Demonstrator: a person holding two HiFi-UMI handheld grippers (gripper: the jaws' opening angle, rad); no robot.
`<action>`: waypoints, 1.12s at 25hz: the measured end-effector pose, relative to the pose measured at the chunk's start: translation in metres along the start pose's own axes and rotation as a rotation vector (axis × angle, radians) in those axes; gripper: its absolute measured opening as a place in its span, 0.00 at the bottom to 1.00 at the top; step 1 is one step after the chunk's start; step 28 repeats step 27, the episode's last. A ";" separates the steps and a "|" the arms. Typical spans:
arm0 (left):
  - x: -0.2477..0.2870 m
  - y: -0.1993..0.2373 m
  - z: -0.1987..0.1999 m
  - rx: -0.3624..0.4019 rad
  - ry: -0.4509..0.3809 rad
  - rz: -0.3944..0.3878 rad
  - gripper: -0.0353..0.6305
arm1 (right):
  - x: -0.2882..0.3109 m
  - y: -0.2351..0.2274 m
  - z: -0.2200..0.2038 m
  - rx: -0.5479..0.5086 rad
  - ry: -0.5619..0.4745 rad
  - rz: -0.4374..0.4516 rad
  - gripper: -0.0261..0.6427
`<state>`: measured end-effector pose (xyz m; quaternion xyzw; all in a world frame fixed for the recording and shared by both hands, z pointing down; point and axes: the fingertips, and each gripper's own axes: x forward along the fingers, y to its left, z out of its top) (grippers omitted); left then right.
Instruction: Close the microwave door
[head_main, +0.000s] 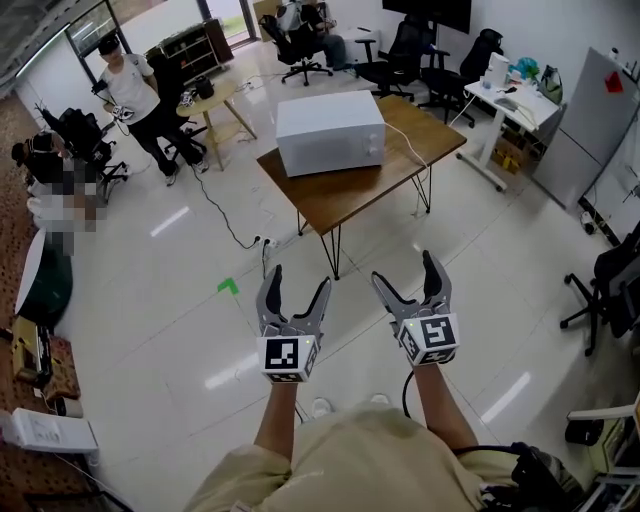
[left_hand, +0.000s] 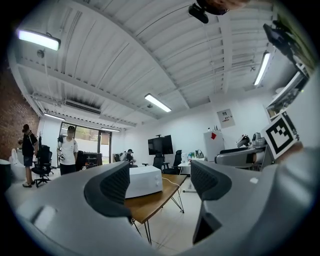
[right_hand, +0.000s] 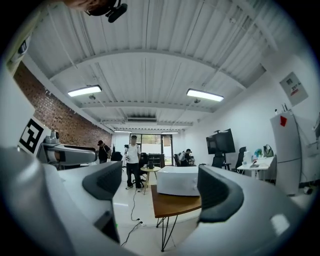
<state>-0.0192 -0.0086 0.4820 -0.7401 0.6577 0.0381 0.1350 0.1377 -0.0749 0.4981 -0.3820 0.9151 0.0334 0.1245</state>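
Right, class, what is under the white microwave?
A brown wooden table, which stands on the glossy white floor. The tabletop patch directly beneath the microwave is covered, so it cannot be seen.

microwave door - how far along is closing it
Done: nothing visible yet. The microwave sits on the wooden table, well across the floor; its door looks flush, but it is too far away to be sure. In hand: the left gripper and right gripper point toward it, both open and empty. Left: reach the table, then push the door shut if it stands ajar.
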 end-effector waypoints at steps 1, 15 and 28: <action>-0.006 0.004 0.003 0.001 -0.006 0.003 0.61 | 0.004 0.010 0.002 -0.013 0.000 0.010 0.73; -0.066 0.071 0.006 0.014 -0.011 0.094 0.61 | 0.019 0.089 0.008 -0.076 0.013 0.051 0.73; -0.056 0.100 0.005 0.026 -0.010 0.120 0.61 | 0.035 0.079 0.020 -0.081 -0.023 -0.074 0.72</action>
